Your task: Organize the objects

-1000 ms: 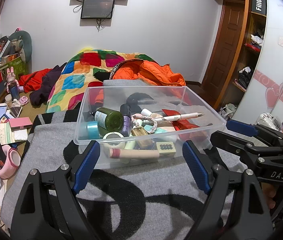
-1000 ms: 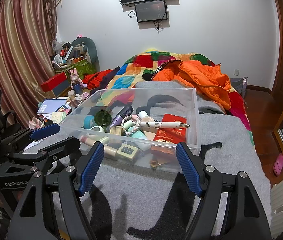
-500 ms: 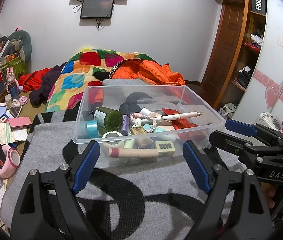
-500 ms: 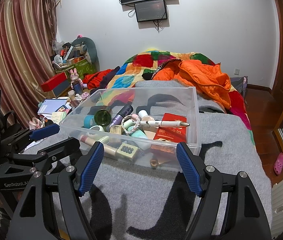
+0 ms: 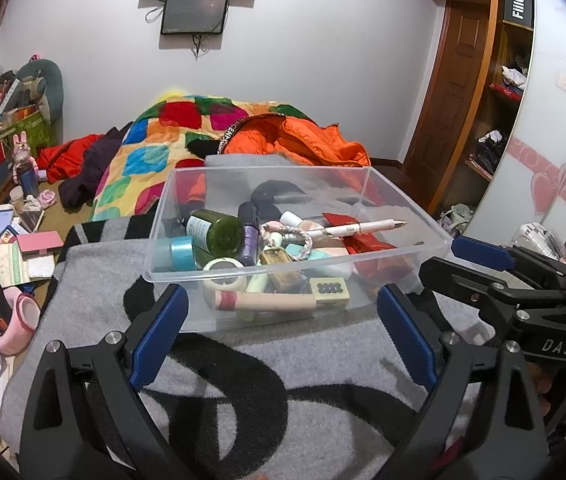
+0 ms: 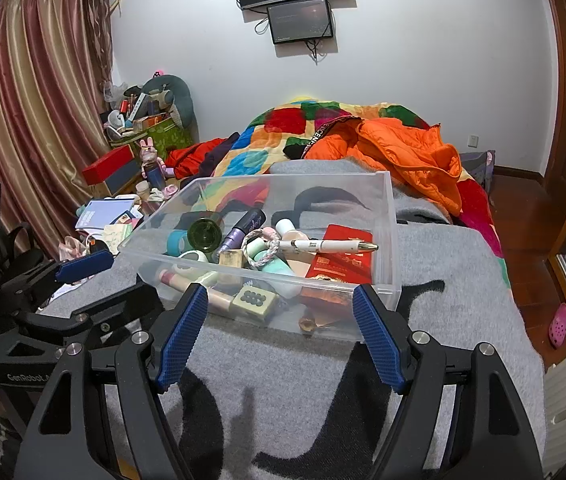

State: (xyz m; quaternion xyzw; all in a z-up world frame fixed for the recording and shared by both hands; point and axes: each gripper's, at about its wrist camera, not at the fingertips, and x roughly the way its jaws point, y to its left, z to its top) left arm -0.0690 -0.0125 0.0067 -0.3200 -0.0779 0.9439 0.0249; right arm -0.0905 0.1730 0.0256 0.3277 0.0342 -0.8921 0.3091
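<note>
left gripper (image 5: 279, 336) fingers spread wide, just widened, holding nothing; right gripper (image 6: 279, 334) fingers released, empty; both tilt down before the clear plastic bin (image 5: 399, 250).

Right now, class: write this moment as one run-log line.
left gripper: open, just widened, empty | right gripper: open, empty | clear bin: on grey blanket, full of small items

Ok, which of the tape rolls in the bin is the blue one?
The blue roll stands on edge at the clear bin's left side, beside the green bottle. The other roll, white with a pale green edge, lies flat nearer the front wall.
</note>
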